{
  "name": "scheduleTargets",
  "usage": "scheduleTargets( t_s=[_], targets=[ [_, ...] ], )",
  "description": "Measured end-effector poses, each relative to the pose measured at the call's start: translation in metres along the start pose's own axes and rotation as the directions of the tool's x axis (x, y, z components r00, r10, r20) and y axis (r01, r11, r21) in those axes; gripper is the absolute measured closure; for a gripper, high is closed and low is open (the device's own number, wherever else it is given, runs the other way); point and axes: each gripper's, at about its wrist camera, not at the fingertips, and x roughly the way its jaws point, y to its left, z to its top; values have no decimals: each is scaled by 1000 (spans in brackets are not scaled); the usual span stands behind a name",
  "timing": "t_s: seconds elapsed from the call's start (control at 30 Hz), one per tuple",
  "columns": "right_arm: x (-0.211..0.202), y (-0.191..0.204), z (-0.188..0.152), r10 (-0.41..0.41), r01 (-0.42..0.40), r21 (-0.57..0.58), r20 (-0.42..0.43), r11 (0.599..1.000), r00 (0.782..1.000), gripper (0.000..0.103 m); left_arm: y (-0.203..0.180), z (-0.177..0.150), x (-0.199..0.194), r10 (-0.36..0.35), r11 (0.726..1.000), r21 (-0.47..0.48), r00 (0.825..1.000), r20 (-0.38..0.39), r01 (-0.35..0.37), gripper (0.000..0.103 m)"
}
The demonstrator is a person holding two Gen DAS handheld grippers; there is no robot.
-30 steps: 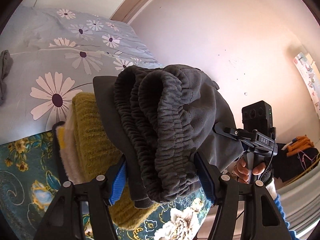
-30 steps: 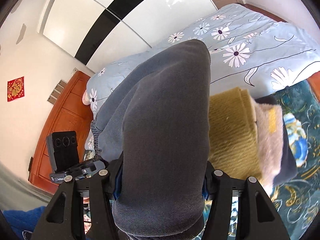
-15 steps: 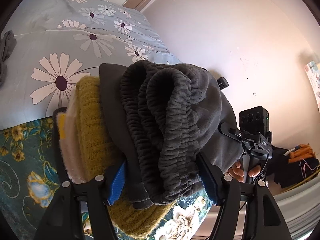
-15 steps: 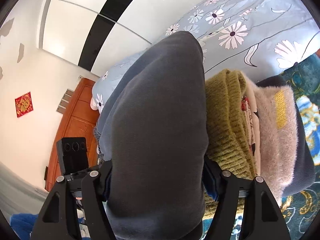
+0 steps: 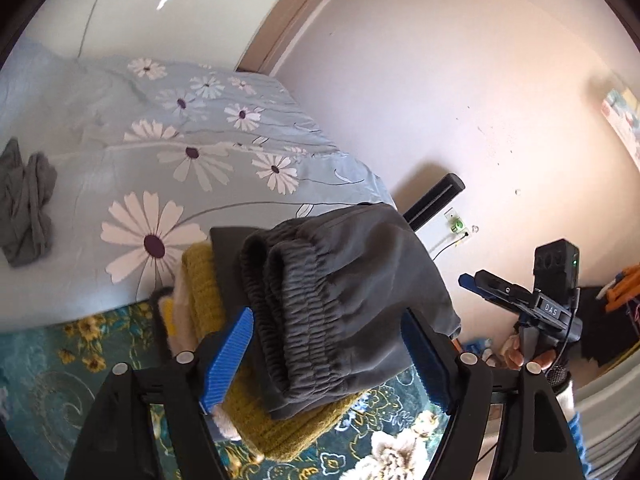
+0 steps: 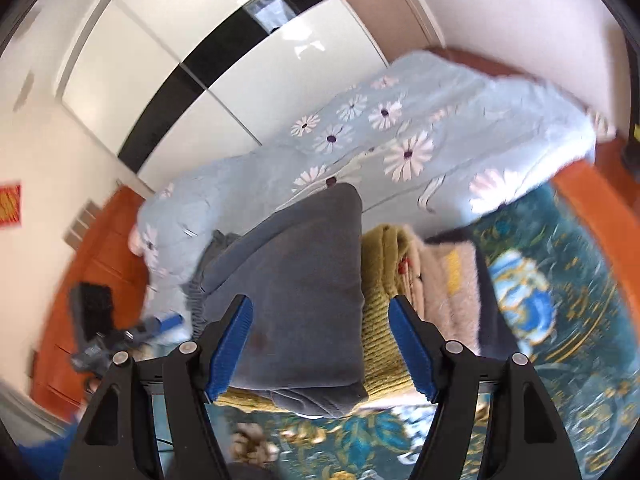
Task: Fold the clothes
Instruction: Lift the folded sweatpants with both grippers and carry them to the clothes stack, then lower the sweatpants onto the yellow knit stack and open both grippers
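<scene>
Your left gripper (image 5: pixel 326 354) and right gripper (image 6: pixel 320 346) both stand released around the folded grey trousers (image 5: pixel 344 300), which lie on the clothes pile (image 6: pixel 424 280). Next, reach at 9 o'clock for the crumpled grey garment (image 5: pixel 26 200).

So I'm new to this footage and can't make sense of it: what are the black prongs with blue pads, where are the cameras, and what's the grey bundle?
No robot here: a person holds a two-finger gripper in each hand, each with a fisheye camera looking along its fingers. One picture is from the left gripper, the other from the right gripper. Both stand open around folded dark grey sweatpants, which lie on a stack: a mustard knit sweater and fluffy cream garments beneath. The stack sits on a teal floral blanket, beside a daisy-print duvet. A crumpled grey garment lies further off.
</scene>
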Motion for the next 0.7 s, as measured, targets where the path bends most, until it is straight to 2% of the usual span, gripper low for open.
scheduleTargets(
  t_s=[0.1,0.17,0.33,0.37,0.5,0.7],
  targets=[
    [-8,21,2,-60,62,-71,30,996,998,31,-35,11,12,49,984,169,999,12,-50,23],
    [-13,35,4,-98,103,-117,52,988,994,31,-49,18,23,68,969,239,998,12,-69,23],
    [13,48,-8,-128,127,-258,14,958,992,31,-45,20,62,88,947,314,995,-48,-68,23],
    [16,43,-11,-134,133,-258,16,957,991,31,-42,18,70,92,941,331,994,-63,-66,23],
    [15,25,-21,-91,96,-210,35,973,995,31,-27,15,89,97,947,314,991,-90,-64,23],
    [14,0,-32,-32,38,-158,40,987,999,31,-16,5,92,62,961,276,993,-100,-32,23]
  ],
)
